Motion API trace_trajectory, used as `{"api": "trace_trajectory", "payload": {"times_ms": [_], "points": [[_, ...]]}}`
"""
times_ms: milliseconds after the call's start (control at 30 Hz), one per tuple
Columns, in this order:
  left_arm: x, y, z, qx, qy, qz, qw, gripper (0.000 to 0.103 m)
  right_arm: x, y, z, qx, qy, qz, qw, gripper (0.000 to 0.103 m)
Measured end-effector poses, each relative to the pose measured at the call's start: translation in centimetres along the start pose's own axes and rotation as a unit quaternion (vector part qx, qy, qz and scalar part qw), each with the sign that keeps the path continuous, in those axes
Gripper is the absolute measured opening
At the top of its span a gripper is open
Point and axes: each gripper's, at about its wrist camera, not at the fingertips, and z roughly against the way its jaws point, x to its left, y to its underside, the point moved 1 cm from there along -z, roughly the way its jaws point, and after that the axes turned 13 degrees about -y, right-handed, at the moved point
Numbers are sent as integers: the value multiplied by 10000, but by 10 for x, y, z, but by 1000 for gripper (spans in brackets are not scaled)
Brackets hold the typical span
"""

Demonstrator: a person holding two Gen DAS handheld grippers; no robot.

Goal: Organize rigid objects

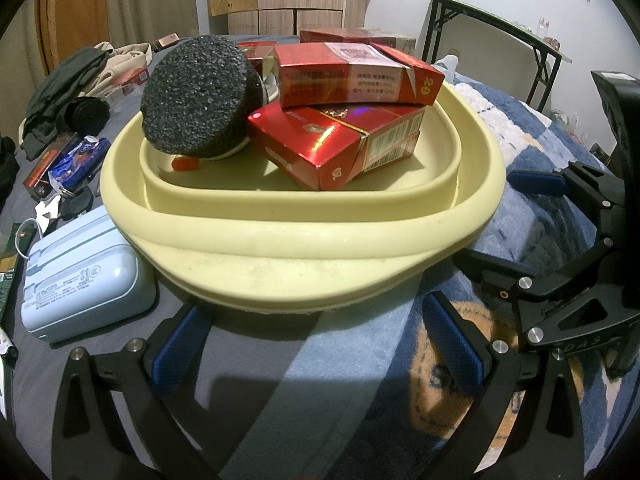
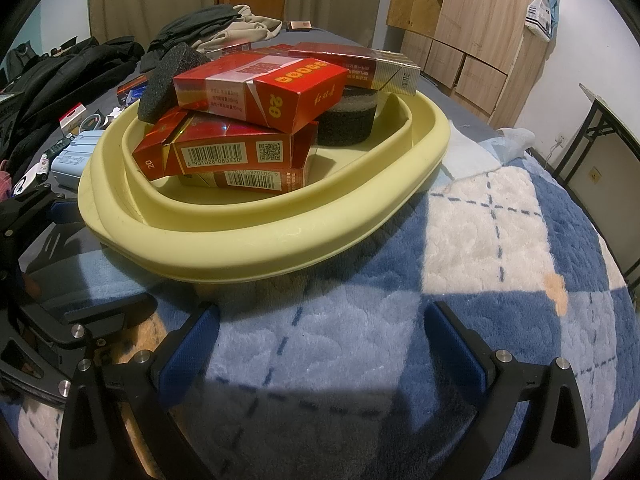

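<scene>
- Ahead of both tongs, the cream basin (image 1: 280,240) hides the lowest red carton (image 2: 248,178).
- Left gripper (image 1: 316,344) and right gripper (image 2: 320,344) gape empty over the plaid blanket (image 2: 480,240).

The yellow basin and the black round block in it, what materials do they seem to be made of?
The yellow basin looks like soft silicone or rubbery plastic, matte: its wall sits in thick folded rings, as if collapsed. The black round block looks like coarse foam or pumice-like stone, matte: its face is grainy, full of small pores. Neither is certain from looks alone.
</scene>
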Motion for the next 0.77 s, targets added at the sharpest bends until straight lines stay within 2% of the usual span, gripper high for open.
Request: {"api": "trace_trajectory", "payload": {"times_ms": [767], "points": [[1, 0, 0, -9, 55, 42, 10000, 103, 0, 0, 1, 3, 14, 14, 10000, 103]]}}
